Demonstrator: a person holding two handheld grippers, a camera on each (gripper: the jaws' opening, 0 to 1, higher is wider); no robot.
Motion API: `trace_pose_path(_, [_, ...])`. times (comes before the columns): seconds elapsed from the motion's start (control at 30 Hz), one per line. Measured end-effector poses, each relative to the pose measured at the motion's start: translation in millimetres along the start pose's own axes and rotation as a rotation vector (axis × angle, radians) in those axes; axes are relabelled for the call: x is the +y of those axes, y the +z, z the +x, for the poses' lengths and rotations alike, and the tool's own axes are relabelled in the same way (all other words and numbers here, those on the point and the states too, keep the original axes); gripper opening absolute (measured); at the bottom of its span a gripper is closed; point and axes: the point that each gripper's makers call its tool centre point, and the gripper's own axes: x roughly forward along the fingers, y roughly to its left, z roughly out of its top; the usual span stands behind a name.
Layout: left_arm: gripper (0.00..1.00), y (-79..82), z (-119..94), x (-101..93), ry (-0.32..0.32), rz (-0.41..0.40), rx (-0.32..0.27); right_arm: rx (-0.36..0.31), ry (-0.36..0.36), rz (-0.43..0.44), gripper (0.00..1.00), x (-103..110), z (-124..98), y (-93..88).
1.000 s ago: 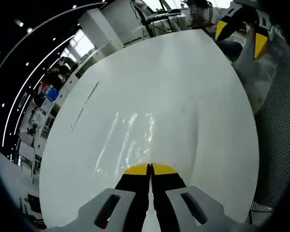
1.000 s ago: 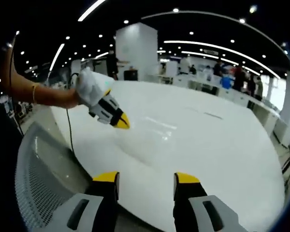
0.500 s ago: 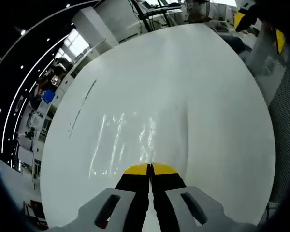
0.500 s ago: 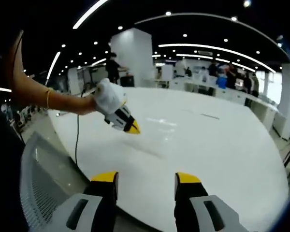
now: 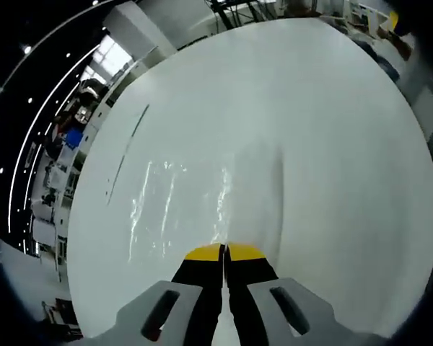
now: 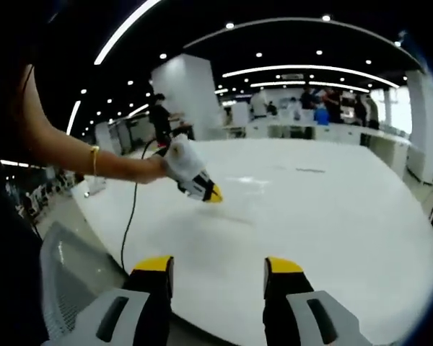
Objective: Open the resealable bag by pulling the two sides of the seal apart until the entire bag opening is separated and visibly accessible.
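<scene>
A clear resealable bag (image 5: 179, 209) lies flat on the round white table (image 5: 325, 130); it shows mostly as glints and a raised crease. My left gripper (image 5: 224, 252) is shut, its yellow tips pinched on the bag's near edge. In the right gripper view the left gripper (image 6: 214, 194) points down onto the table, held by a person's hand, with the faint bag (image 6: 242, 182) just past its tip. My right gripper (image 6: 220, 267) stands open over the table's near edge, well back from the bag, with nothing between its jaws.
A grey mesh chair back (image 6: 68, 277) stands at the lower left of the right gripper view. A black cable (image 6: 132, 223) hangs from the left gripper. A thin dark line (image 5: 126, 153) marks the table. Desks, a white pillar (image 6: 190, 90) and people stand beyond.
The left gripper has moved farther in over the table with the bag's edge still at its tips. The right gripper has drawn back and slid out toward the left gripper view's upper right corner.
</scene>
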Motion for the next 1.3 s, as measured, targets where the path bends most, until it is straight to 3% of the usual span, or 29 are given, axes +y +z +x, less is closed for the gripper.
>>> trace_pose_path(0.3, [0.01, 3.9, -1.7, 3.5, -0.024, -0.064, -0.038, -0.008, 0.002, 0.002, 0.48, 1.6, 0.1, 1.1])
trace_pose_path(0.7, [0.17, 1.2, -19.1, -13.8, -0.071, -0.057, -0.071, -0.021, 0.004, -0.001, 0.49, 2.9, -0.1, 3.8])
trace_pose_path(1.07, [0.28, 1.0, -61.6, -24.6, -0.052, -0.222, -0.175, -0.01, 0.011, -0.042, 0.53, 5.8, 3.2, 1.5])
trace_pose_path(1.23, [0.43, 7.5, -88.7, -28.0, -0.026, -0.346, -0.28, -0.002, 0.017, -0.067, 0.55, 7.0, 4.1, -1.0])
trace_pose_path(1.3, [0.46, 2.1, -98.3, -32.3, -0.021, -0.353, -0.276, -0.003, 0.018, -0.069, 0.55, 7.2, 3.7, -0.7])
